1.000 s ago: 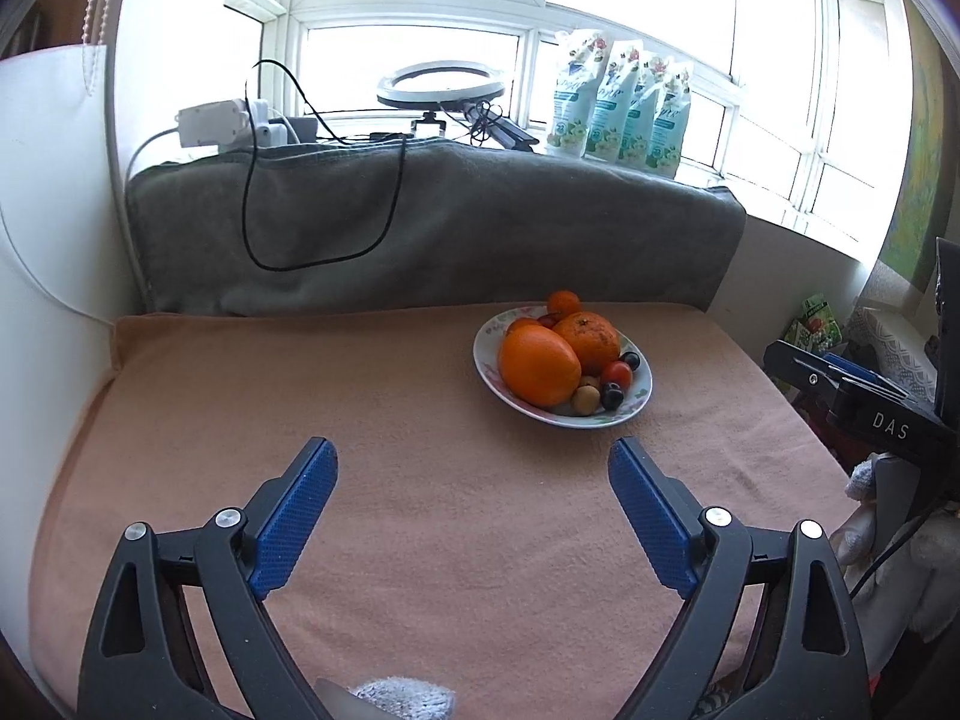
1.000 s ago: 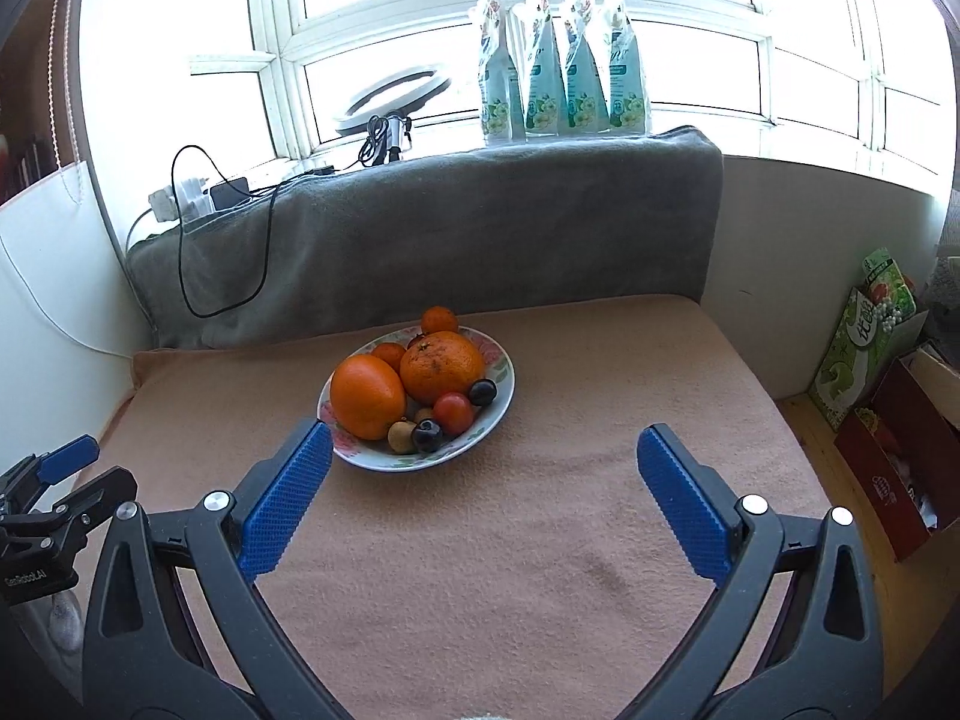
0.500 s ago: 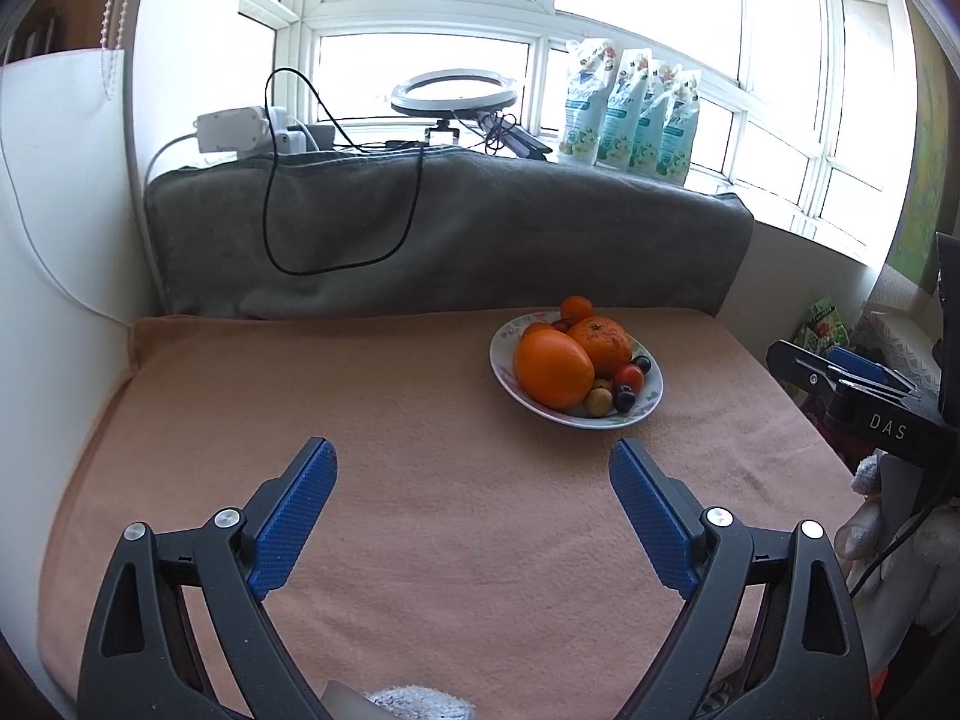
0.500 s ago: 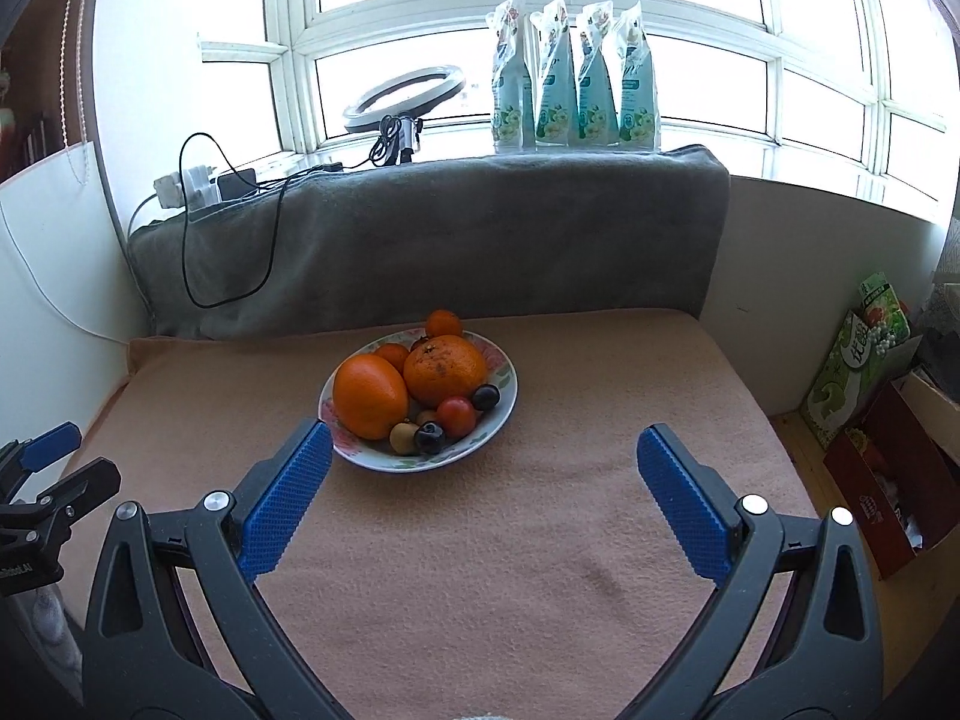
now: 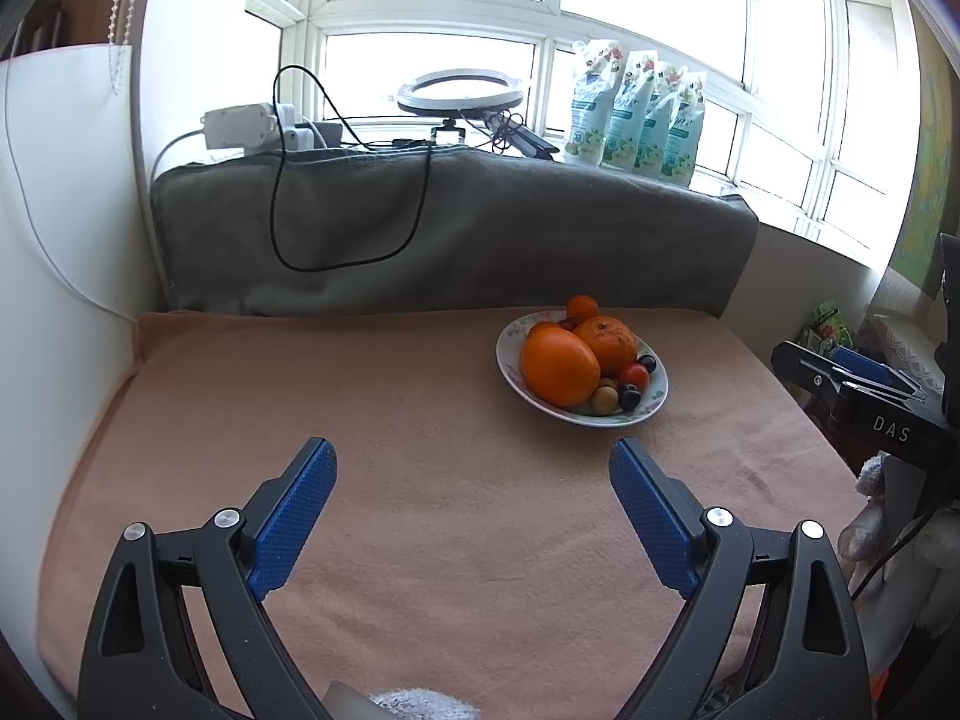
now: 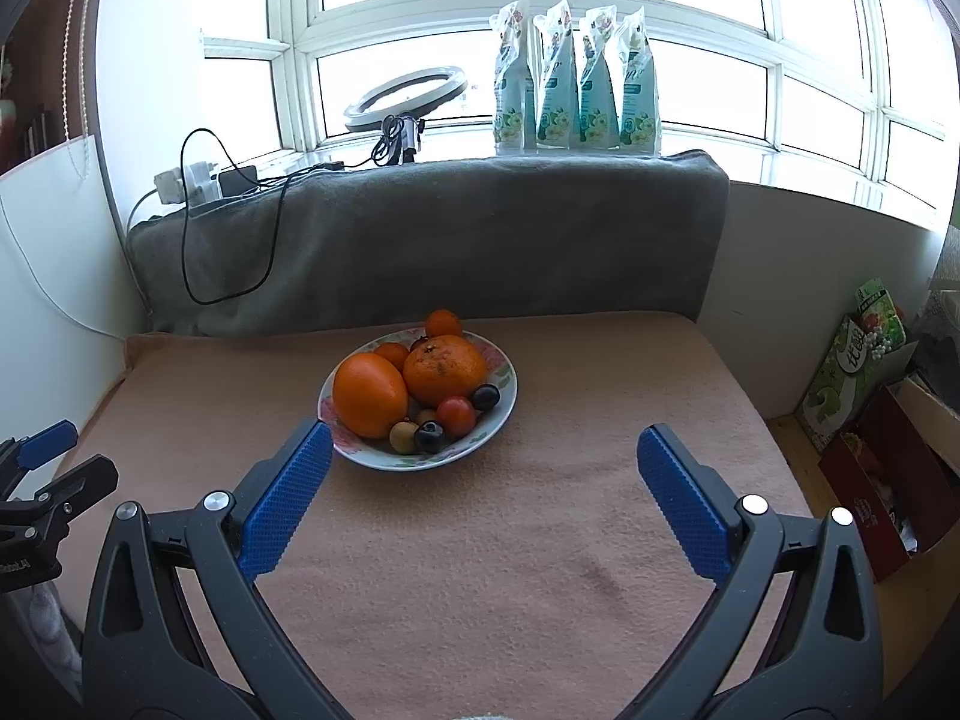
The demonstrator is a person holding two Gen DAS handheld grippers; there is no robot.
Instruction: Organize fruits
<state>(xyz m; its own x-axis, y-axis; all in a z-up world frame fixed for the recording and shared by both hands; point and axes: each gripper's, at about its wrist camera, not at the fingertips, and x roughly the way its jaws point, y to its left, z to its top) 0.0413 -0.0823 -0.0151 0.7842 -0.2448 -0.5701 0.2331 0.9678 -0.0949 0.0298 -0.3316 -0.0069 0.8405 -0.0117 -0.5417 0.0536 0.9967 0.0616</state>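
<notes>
A floral plate [image 6: 504,384] sits on a peach blanket and holds a smooth orange [image 6: 369,394], a large tangerine [image 6: 444,369], small tangerines, a cherry tomato [image 6: 456,416], dark grapes and a longan. In the left wrist view the plate [image 5: 657,399] lies ahead to the right, with the orange [image 5: 558,367] in front. My left gripper [image 5: 474,465] is open and empty over the blanket, short of the plate. My right gripper [image 6: 485,450] is open and empty, its left finger just in front of the plate's near rim.
A grey blanket-covered backrest [image 6: 432,240] rises behind the surface, with cables, a power strip and a ring light [image 6: 405,90] on the sill. Several pouches [image 6: 576,78] stand by the window. Boxes [image 6: 864,360] sit on the floor at the right.
Both views have tilted up and drawn back slightly, so the plate sits a little farther away. Both grippers stay open and empty.
</notes>
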